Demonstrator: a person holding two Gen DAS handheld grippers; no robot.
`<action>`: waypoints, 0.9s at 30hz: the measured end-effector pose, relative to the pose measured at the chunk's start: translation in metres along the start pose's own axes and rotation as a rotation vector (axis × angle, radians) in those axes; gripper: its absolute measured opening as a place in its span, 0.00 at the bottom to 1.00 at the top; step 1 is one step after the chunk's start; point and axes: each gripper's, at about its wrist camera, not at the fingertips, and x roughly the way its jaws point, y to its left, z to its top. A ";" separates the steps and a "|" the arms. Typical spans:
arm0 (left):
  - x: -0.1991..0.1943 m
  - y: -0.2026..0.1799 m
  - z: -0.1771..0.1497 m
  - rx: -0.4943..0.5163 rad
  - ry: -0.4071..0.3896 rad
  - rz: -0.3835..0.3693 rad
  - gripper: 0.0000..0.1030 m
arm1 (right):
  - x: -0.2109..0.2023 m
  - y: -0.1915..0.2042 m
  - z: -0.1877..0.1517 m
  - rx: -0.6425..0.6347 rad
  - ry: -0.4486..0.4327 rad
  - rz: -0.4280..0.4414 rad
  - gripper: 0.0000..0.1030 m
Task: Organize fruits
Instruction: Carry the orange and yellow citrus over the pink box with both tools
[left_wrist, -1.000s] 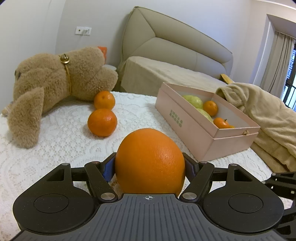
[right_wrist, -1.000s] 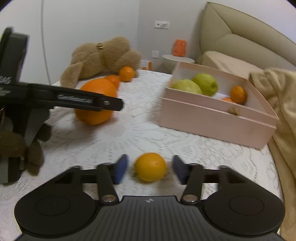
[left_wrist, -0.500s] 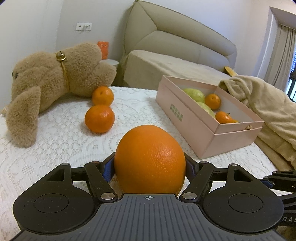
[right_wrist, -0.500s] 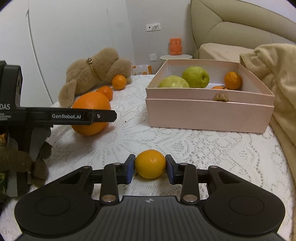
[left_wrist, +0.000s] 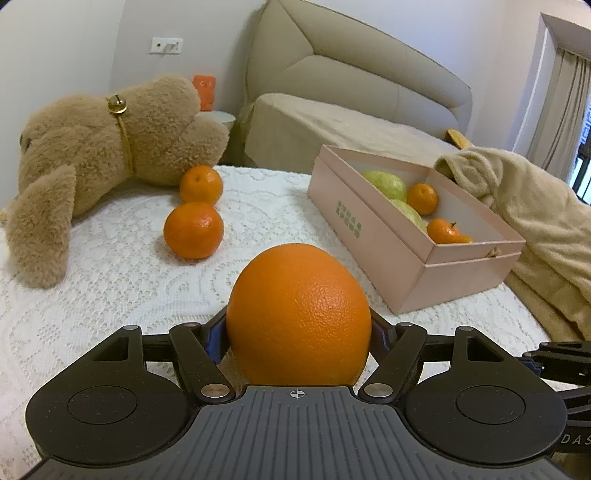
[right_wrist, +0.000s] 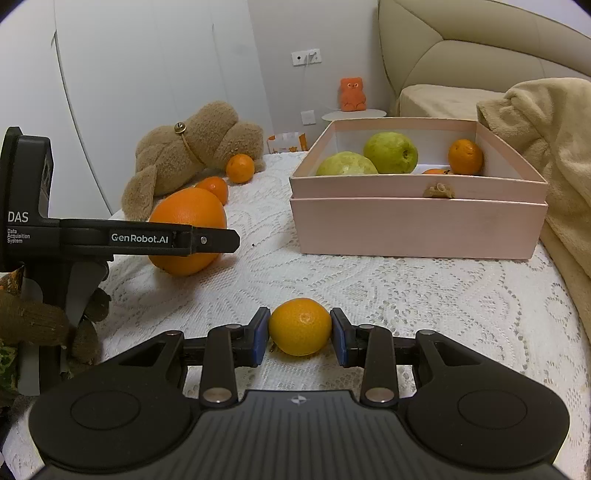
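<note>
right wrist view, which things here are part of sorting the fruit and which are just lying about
Part of the job:
- small mandarin, gripped by the right tool
- big orange, gripped by the left tool
- two loose mandarins
- pink box holding two guavas and mandarins

Just lying about:
- teddy bear
- beige blanket
- orange figurine

One large orange (left_wrist: 298, 314) is seen, and five small mandarins are counted: two (left_wrist: 194, 229) on the white cloth (left_wrist: 110, 258), one (right_wrist: 300, 326) between blue pads, two (right_wrist: 465, 156) inside the box. Two green guavas (right_wrist: 390, 152) are counted in one pink box (right_wrist: 417, 229). One teddy bear (left_wrist: 103, 147), one orange figurine (right_wrist: 352, 94) and two grippers (right_wrist: 300, 332) are seen.
</note>
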 end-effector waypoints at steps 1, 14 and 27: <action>-0.002 0.000 0.002 -0.008 -0.008 -0.007 0.74 | 0.000 0.000 0.001 0.004 0.001 0.005 0.33; -0.075 -0.074 0.188 0.069 -0.356 -0.201 0.75 | -0.106 -0.014 0.213 -0.062 -0.424 -0.088 0.33; 0.071 -0.147 0.136 0.316 0.185 -0.219 0.74 | -0.042 -0.086 0.232 -0.012 -0.229 -0.196 0.33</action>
